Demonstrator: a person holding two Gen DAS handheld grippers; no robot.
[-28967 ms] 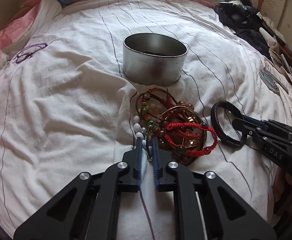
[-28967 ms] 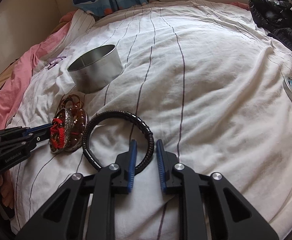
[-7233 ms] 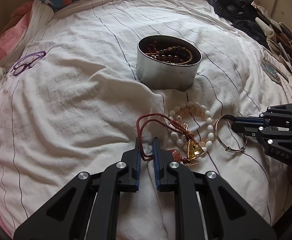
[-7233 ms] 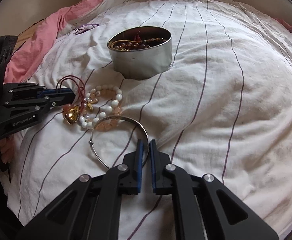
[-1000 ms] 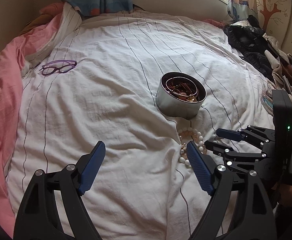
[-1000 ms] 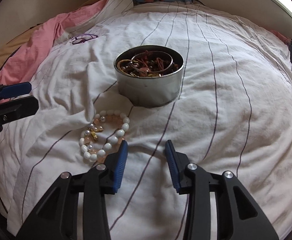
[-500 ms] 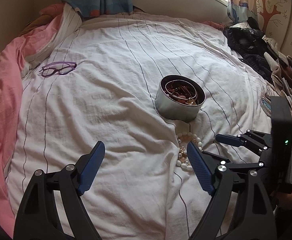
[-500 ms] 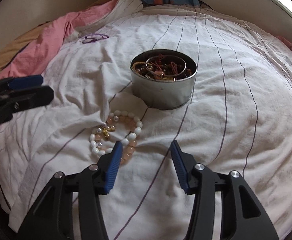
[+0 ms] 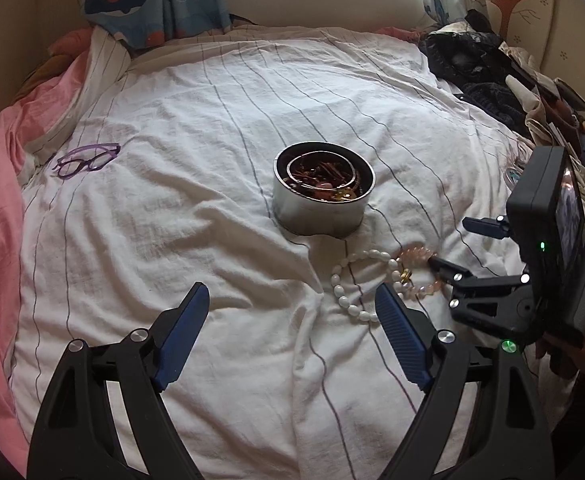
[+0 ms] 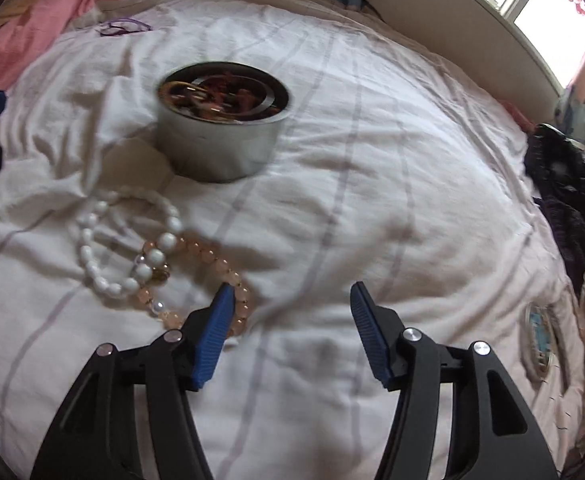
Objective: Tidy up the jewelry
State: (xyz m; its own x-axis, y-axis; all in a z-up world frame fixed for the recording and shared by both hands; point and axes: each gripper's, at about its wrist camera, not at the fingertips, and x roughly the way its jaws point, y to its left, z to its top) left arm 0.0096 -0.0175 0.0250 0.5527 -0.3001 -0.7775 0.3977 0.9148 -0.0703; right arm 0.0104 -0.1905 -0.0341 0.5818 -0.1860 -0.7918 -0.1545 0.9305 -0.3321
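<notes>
Pink bead bracelet (image 10: 200, 280) lay overlapping a white bead bracelet (image 10: 128, 240) before the metal tin (image 10: 220, 124); light, floppy, slippery, best pinched across its strand by my opening, empty right gripper (image 10: 288, 332).

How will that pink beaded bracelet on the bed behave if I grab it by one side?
The pink beaded bracelet is a string of separate round beads, so it will probably sag into a loop, not stay stiff. Its glossy beads may slip between the pads. It overlaps the white bead bracelet, which could get dragged along on the soft bedsheet.
</notes>
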